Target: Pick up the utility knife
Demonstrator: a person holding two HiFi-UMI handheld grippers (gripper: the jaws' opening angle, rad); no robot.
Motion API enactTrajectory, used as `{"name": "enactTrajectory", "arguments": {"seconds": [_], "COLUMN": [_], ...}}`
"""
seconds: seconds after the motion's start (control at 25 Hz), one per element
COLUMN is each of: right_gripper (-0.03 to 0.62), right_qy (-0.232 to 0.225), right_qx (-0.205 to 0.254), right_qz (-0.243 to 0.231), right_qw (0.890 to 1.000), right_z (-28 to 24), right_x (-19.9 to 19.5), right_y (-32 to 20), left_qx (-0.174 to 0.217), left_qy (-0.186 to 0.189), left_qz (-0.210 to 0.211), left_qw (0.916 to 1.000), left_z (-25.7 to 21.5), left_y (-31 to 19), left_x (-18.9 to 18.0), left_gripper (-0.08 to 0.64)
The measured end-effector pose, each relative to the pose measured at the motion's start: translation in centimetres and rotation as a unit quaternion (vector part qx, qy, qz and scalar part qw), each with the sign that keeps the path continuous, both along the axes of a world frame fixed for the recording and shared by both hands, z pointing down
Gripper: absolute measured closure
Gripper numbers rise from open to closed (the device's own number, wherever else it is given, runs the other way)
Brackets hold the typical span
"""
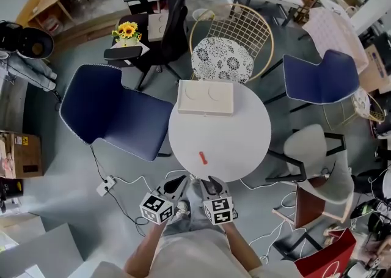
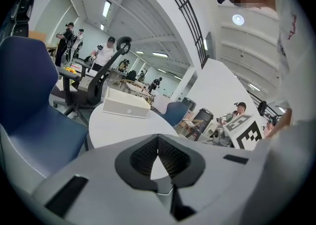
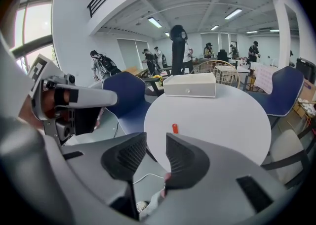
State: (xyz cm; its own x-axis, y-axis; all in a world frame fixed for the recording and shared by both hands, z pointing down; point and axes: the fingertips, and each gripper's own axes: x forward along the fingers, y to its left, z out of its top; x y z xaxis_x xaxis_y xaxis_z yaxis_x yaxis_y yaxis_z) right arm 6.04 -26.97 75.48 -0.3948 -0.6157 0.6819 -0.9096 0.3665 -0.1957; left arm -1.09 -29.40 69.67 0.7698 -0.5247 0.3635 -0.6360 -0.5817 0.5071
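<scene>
Lying on the near side of the worktop (image 1: 235, 127), the knife (image 1: 203, 158) looks light, stiff and thin, so pinch it across its narrow sides at mid-length; the right tool (image 3: 155, 142), near it, stands wide and empty, the left tool (image 2: 158, 140) closed on nothing.

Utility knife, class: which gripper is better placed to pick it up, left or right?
Right. The right gripper is open with the utility knife straight ahead of it; the left gripper is shut.

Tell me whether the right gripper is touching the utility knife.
Apart. The head view shows the right gripper short of the utility knife, with bare table between them.
</scene>
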Motion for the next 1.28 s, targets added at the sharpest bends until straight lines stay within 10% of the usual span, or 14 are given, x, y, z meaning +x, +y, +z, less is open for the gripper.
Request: {"name": "enactTrajectory", "arguments": {"seconds": [1.28], "right_gripper": [0.463], "right_qy": [0.080], "right_qx": [-0.084], "right_qz": [-0.048], "right_qw": [0.992], "right_z": [9.4], "right_x": [0.3], "right_y": [-8.3], "left_qx": [-0.020], "left_qy": [-0.014], "left_qz": [-0.035], "left_qw": [0.9991], "left_z": [1.0], "left_y": [1.3], "left_x": [-2.6], "left_gripper": [0.548]}}
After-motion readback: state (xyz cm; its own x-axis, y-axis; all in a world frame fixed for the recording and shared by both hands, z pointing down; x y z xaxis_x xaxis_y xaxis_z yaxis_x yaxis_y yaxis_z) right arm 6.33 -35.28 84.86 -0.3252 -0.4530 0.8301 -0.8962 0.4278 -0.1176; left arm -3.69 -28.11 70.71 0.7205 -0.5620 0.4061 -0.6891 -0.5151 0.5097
